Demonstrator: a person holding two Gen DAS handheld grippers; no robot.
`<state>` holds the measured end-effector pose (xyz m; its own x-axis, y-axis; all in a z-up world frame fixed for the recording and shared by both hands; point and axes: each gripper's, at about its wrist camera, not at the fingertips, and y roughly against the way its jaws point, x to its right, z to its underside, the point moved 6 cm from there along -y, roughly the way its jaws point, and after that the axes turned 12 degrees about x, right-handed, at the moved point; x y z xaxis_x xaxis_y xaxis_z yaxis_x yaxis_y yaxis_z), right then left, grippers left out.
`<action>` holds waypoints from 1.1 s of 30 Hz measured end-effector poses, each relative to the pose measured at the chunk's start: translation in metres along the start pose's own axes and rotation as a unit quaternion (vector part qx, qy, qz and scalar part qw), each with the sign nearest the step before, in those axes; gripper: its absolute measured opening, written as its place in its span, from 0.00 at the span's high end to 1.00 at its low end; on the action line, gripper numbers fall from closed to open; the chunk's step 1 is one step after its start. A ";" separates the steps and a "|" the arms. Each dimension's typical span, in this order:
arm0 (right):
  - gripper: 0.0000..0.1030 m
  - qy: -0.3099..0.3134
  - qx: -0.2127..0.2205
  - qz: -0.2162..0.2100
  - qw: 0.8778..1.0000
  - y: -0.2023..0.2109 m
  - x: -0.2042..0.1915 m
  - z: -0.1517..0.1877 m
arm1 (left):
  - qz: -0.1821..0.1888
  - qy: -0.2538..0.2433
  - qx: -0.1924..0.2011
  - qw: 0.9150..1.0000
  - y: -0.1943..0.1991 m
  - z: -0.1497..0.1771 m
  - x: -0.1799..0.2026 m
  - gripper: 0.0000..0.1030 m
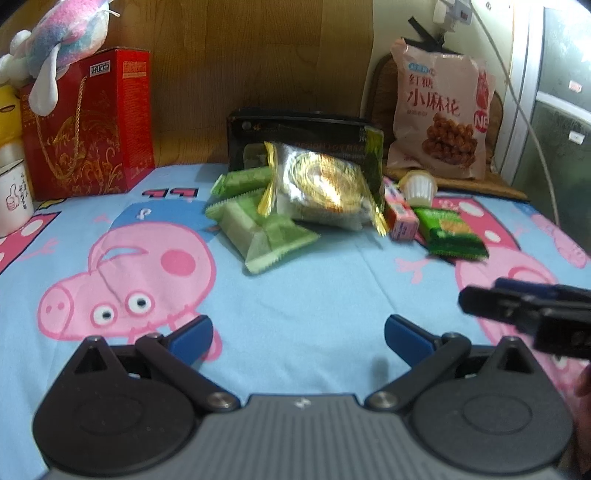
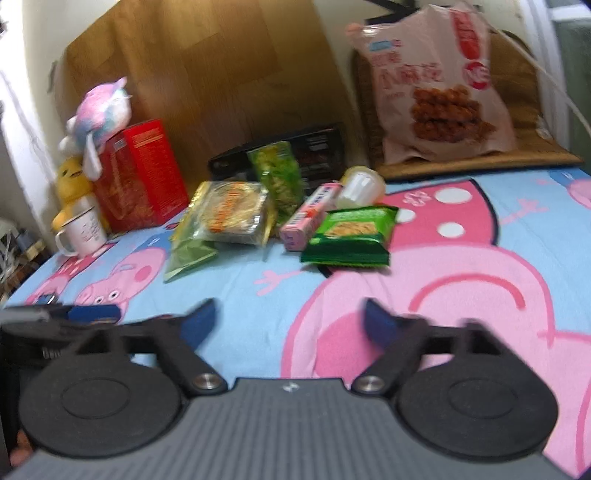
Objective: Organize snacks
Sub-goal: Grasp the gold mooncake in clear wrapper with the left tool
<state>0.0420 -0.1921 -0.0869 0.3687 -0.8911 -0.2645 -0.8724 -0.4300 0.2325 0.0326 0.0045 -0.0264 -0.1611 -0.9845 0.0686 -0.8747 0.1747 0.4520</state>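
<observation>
Ahead of both grippers, soft cartoon-pig printed cloth point(image 1: 295, 295) covers the surface, blue and pink, lightly creased. Left gripper point(image 1: 298, 334): blue-padded fingers spread wide, nothing between them, hovering over bare cloth. Right gripper point(image 2: 290, 319): likewise wide apart and empty; it also shows at the right edge of the left wrist view, near the left gripper. Snack pile lies well ahead of both, unsorted. Pale green crinkle-edged wafer packets point(image 1: 258, 230), glossy film, ahead and slightly left of the left gripper, one overlapping another. Just behind them, a round pastry in clear wrapper with gold foil trim point(image 1: 325, 188), leaning on a black rectangular box point(image 1: 295, 129). Right of that, a small pink carton point(image 2: 306, 218) touching a dark green biscuit packet point(image 2: 349, 236), flat and shiny, which is the nearest item straight ahead of the right gripper. Behind the carton, a small translucent ridged jelly cup point(image 1: 419, 186), contents not clear. Far right, a big pink bag of fried dough twists point(image 1: 441, 110) propped upright on a woven mat. Far left: red gift bag point(image 1: 88, 122) with cord handle, plush toy point(image 1: 62, 33) on top, white mug point(image 2: 83, 230) beside it; mug interior hidden.
</observation>
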 end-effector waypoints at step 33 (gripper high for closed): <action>0.66 0.168 -0.053 -0.120 0.977 -0.028 -0.043 -0.018 | 0.121 0.124 -0.008 0.985 -0.022 -0.057 -0.004 0.59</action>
<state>0.0562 -0.1442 -0.0646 0.6584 -0.7526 -0.0053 -0.7166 -0.6291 0.3012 0.0788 0.0042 0.0135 -0.2461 -0.8875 0.3896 -0.8164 0.4065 0.4102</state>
